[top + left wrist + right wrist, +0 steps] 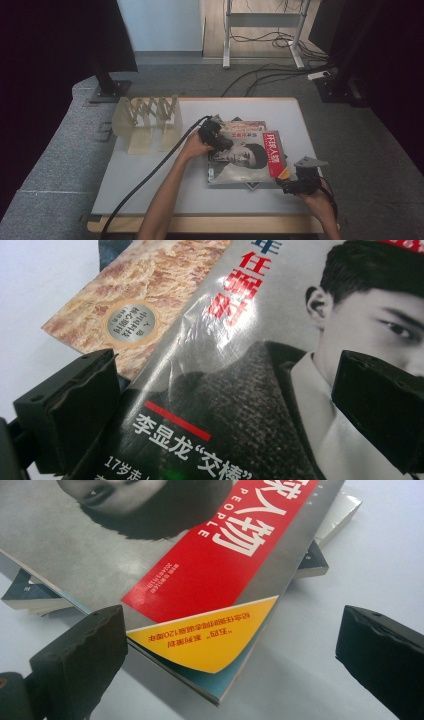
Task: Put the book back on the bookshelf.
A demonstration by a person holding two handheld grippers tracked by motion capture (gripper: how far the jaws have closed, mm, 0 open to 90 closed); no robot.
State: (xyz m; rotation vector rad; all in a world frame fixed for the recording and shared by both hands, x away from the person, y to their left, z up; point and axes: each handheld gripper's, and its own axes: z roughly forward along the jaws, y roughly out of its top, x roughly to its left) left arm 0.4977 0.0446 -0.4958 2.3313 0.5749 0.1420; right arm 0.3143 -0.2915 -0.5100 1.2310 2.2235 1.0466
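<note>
A grey magazine (245, 159) with a portrait and a red title band tops a small stack of books on the table. My left gripper (218, 140) hovers over its far left part. In the left gripper view that gripper (225, 415) is open, its jaws spread wide above the cover (240, 370), holding nothing. A brown-patterned book (135, 305) pokes out from under the magazine. My right gripper (285, 185) sits at the magazine's near right corner. In the right gripper view this gripper (230, 665) is open, with the yellow corner flap (200, 640) between its jaws, untouched.
A beige folding rack (147, 122) stands upright at the table's back left. Other book corners (310, 565) stick out beneath the magazine. Bare table (150, 185) lies front left. A black cable (150, 175) trails from the left gripper toward the front edge.
</note>
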